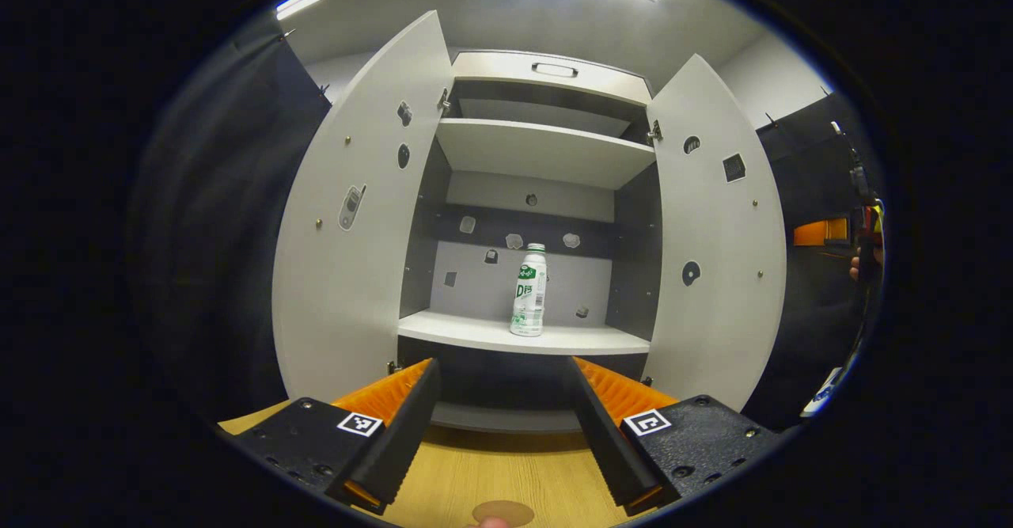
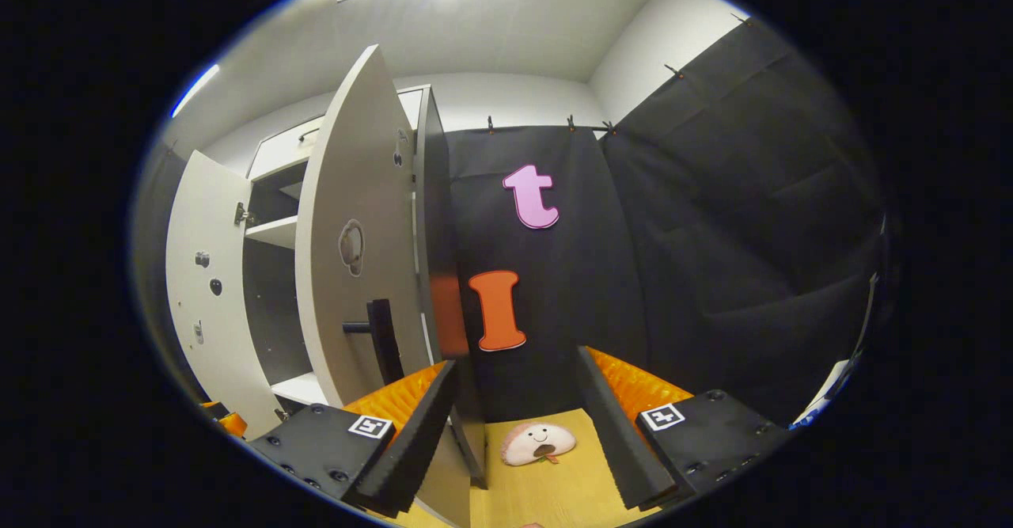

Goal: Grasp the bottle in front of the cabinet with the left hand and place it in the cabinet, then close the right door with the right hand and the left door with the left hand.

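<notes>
A white bottle [image 1: 529,290] with a green label stands upright on the cabinet's lower shelf [image 1: 475,332], right of its middle. Both doors stand open: the left door [image 1: 356,219] and the right door [image 1: 716,235]. My left gripper [image 1: 502,362] is open and empty, held back from the cabinet front and below the shelf. In the right gripper view the right door [image 2: 356,235] shows its outer face with a dark handle [image 2: 384,338]. My right gripper [image 2: 517,358] is open and empty, its left finger close beside that door's lower edge.
The cabinet stands on a wooden tabletop [image 1: 506,472]. An upper shelf [image 1: 538,148] is bare. A small plush toy [image 2: 538,442] lies on the table right of the right door, between my right gripper's fingers. Black cloth walls close in the booth on both sides.
</notes>
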A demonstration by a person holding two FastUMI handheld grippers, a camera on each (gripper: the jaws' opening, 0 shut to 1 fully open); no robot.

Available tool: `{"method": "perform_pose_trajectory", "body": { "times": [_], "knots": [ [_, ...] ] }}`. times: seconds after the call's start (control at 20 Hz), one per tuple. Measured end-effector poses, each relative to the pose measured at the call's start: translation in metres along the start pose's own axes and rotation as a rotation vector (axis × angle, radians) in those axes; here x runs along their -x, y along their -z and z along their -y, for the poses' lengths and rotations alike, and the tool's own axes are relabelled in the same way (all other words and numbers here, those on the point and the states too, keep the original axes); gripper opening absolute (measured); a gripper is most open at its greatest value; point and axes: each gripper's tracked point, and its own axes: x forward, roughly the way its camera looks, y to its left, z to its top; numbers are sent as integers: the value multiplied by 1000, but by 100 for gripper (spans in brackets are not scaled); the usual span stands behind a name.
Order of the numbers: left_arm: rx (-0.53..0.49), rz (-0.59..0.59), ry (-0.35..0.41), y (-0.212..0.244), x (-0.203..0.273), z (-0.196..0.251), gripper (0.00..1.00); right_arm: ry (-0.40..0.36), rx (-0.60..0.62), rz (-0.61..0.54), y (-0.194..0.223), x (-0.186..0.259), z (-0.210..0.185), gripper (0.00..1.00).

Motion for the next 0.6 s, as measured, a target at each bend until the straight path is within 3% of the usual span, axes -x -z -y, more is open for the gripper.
{"method": "perform_pose_trajectory", "body": {
  "times": [0.25,0.3,0.35,0.45,0.5,0.55,0.6],
  "knots": [
    [-22,12,-20,-9,4,-31,96,8,39,-11,4,-13,-20,98],
    [-25,16,-24,-9,5,-36,96,23,53,-2,3,-12,-19,87],
    [-27,18,-25,-10,5,-41,96,37,57,11,1,-14,-20,96],
    [-27,20,-22,-10,4,-48,96,43,68,19,0,-12,-25,95],
    [-24,19,-12,-9,4,-50,95,44,74,19,0,-12,-28,87],
    [-20,20,-2,-9,4,-52,96,44,78,20,-1,-12,-32,95],
    [-16,21,6,-9,2,-56,95,40,77,17,1,-10,-39,95]
  ]
}}
